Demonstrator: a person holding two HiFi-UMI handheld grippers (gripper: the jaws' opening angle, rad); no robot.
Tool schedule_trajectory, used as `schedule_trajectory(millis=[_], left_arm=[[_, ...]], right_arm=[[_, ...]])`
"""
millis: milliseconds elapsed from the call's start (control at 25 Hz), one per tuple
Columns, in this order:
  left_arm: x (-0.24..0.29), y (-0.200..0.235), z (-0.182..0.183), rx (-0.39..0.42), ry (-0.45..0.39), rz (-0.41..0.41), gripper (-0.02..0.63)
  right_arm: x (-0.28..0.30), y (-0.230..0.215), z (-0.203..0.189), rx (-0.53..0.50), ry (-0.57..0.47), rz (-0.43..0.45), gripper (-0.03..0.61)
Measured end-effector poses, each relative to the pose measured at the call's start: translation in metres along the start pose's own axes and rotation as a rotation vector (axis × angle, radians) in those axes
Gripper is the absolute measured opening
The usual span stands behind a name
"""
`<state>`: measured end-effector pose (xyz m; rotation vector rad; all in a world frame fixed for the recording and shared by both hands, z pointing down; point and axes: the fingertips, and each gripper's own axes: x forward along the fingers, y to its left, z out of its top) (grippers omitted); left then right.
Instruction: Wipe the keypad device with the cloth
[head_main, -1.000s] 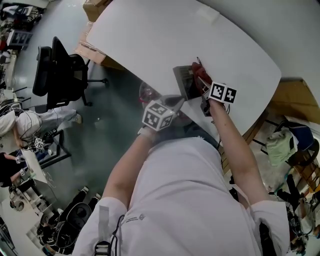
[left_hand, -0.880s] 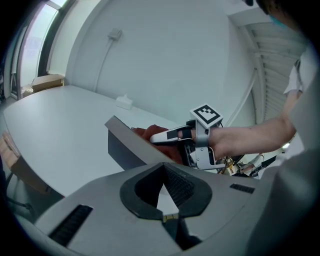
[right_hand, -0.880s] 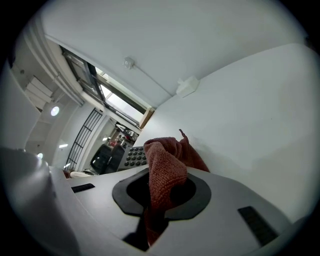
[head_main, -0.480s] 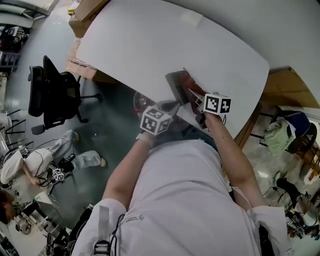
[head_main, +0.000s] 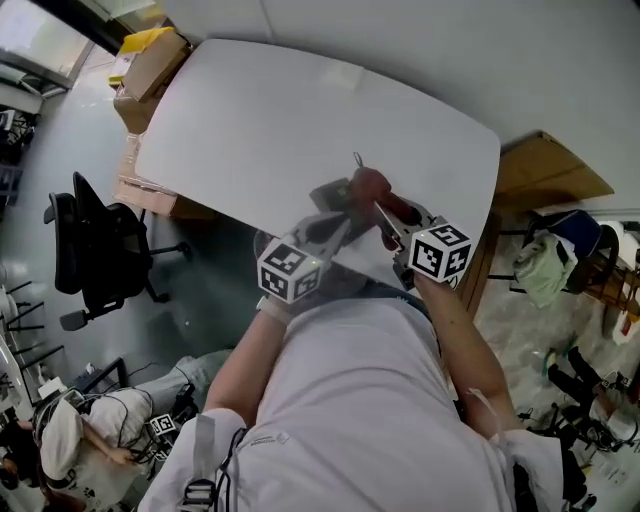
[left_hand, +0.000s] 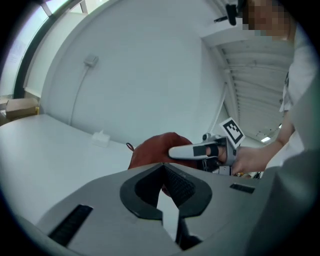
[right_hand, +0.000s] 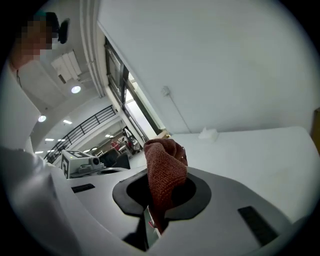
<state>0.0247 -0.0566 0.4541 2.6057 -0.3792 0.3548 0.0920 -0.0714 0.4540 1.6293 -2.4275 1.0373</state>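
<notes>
cloth (right_hand: 164, 165) pinched in right gripper (right_hand: 157, 210), bunched on keypad device (head_main: 328, 193) at table's (head_main: 250, 120) near edge. we read left gripper (left_hand: 162, 167) as clamped on the device's edge.

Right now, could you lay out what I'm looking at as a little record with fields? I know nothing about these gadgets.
Setting: white oval table, with a person standing at its near edge
Left gripper: fingers closed on a thin edge, apparently the flat grey keypad device
Right gripper: fingers shut on the dark red knitted cloth
Cloth position: bunched up, right beside the device; whether they touch can't be told
Background: black office chair, cardboard boxes
</notes>
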Motion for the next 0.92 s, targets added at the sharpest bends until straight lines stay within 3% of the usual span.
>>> schedule_trajectory(millis=[280, 440, 560, 680, 920], left_arm=[[-0.015, -0.022, 0.078, 0.100, -0.120, -0.037, 0.011], [-0.029, -0.033, 0.107, 0.113, -0.205, -0.046, 0.011], [-0.038, -0.039, 0.121, 0.130, -0.251, -0.043, 0.011], [-0.042, -0.045, 0.127, 0.097, -0.280, -0.081, 0.011], [-0.043, -0.050, 0.135, 0.105, -0.298, -0.072, 0.011]], right_arm=[[-0.043, 0.031, 0.057, -0.174, -0.125, -0.025, 0.055], [-0.066, 0.050, 0.079, -0.244, -0.183, -0.038, 0.055], [-0.081, 0.059, 0.092, -0.264, -0.225, -0.040, 0.055], [-0.093, 0.066, 0.103, -0.281, -0.262, -0.038, 0.055], [-0.108, 0.073, 0.116, -0.342, -0.299, -0.035, 0.055]])
